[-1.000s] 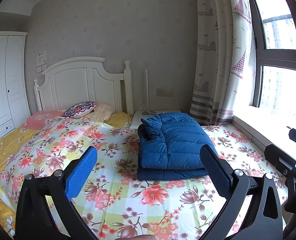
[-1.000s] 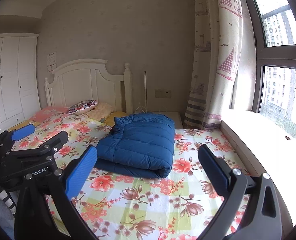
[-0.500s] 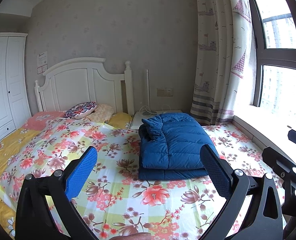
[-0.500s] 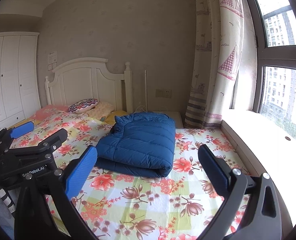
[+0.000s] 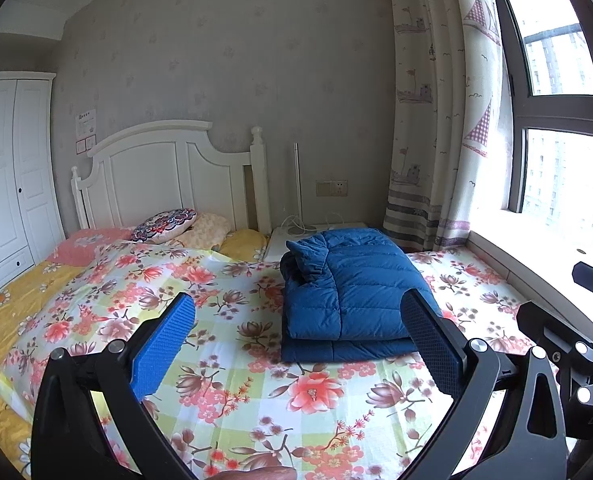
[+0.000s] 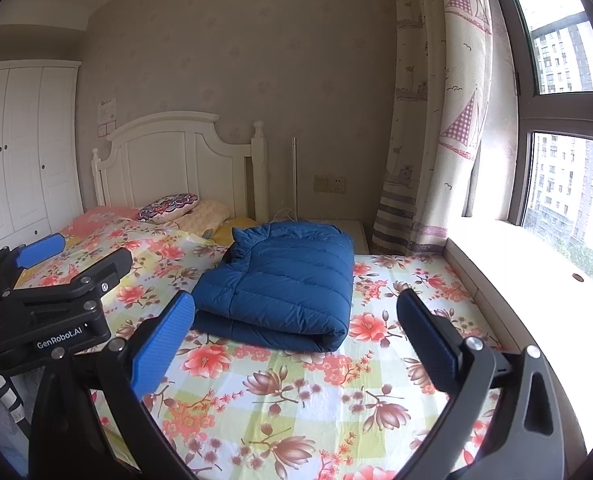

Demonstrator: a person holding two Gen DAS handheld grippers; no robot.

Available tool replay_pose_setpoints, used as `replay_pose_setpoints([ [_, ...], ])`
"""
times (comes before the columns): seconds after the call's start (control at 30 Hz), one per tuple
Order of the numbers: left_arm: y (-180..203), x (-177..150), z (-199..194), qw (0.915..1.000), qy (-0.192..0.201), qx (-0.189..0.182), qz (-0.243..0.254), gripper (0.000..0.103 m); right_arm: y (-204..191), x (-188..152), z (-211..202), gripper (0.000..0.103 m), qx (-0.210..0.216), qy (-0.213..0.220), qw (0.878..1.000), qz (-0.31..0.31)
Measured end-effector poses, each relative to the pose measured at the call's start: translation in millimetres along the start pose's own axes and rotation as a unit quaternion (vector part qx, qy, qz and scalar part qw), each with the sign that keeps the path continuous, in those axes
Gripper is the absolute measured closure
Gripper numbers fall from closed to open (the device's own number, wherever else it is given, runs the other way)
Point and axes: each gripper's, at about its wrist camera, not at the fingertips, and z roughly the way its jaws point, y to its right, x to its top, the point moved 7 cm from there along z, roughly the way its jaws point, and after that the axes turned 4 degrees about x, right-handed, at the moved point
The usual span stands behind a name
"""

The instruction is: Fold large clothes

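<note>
A blue puffer jacket [image 5: 348, 292] lies folded in a neat rectangle on the floral bedspread [image 5: 224, 360], near the window side of the bed. It also shows in the right wrist view [image 6: 284, 288]. My left gripper [image 5: 300, 340] is open and empty, held above the bed short of the jacket. My right gripper [image 6: 296, 340] is open and empty too, also short of the jacket. The left gripper's body shows at the left of the right wrist view [image 6: 52, 300].
Pillows [image 5: 164, 226] lie at the white headboard [image 5: 168, 176]. A white nightstand [image 5: 316, 230] stands behind the jacket. A curtain [image 5: 436, 120] and a window sill [image 5: 536, 248] run along the right. A white wardrobe [image 5: 4, 180] is on the left.
Both grippers have drifted slightly, so the views shifted a little. The jacket has not moved and both grippers stay open.
</note>
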Motion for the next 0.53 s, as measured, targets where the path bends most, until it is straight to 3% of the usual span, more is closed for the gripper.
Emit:
replay_pose_setpoints([
  [0.3, 11, -11, 41, 0.9997, -0.016, -0.021, -0.002, 0.004, 7, -17, 40, 0.003, 0.004, -0.037, 0.999, 0.002],
  [0.43, -1, -28, 97, 0.9928, -0.110, -0.047, 0.004, 0.004, 31, -20, 77, 0.003, -0.005, -0.060, 0.998, 0.008],
  [0.53, -57, -42, 153, 0.9852, -0.170, -0.018, -0.004, 0.004, 87, -16, 103, 0.003, -0.047, -0.076, 0.996, 0.031],
])
